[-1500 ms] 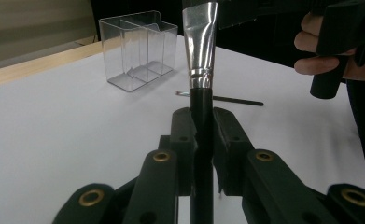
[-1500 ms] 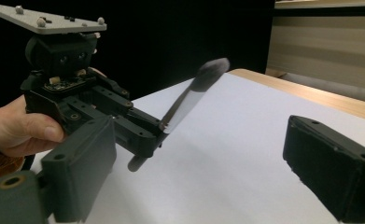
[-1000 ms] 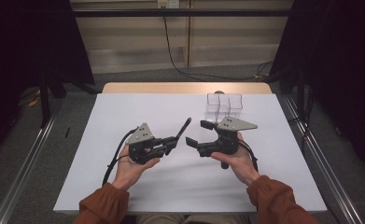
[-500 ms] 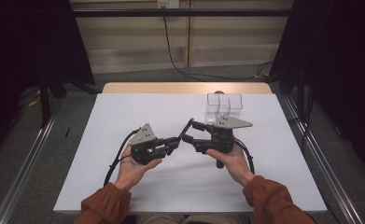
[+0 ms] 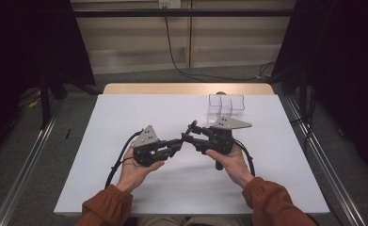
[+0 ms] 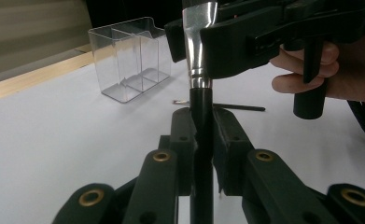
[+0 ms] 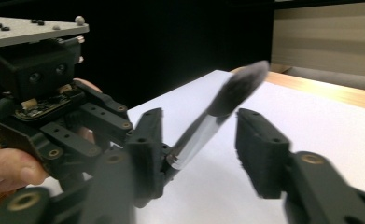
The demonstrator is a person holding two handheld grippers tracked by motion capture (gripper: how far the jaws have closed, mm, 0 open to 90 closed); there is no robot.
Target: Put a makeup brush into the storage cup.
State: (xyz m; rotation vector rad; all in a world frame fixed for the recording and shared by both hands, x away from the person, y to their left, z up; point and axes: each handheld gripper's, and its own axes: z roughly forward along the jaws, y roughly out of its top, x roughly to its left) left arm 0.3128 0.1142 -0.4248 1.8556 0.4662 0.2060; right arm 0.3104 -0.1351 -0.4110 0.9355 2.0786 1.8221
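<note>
While the left gripper (image 5: 176, 144) is clamping the black handle of a makeup brush (image 6: 200, 74), the right gripper (image 7: 200, 140) is closing in around the brush's silver ferrule, so this looks like a hand-over from one tool to the other above the white table (image 5: 125, 113). Its jaws have just been closing with the ferrule between them; in the right gripper view one pad is lying against the metal and the other is standing clear, so they are not yet pinching it. The brush itself is being held off the table, slanting from the left gripper up toward the right one, its dark bristle head pointing away. Next, I judge, the right jaws need to seat squarely on the ferrule before the left ones let go, then carry the brush toward the clear divided organizer (image 5: 226, 105) near the far edge. Motion blur is softening the bristles and right jaws, the handle's lower end is disappearing between the left pads, and a second thin tool (image 6: 227, 106) lying on the table is too small to name.
</note>
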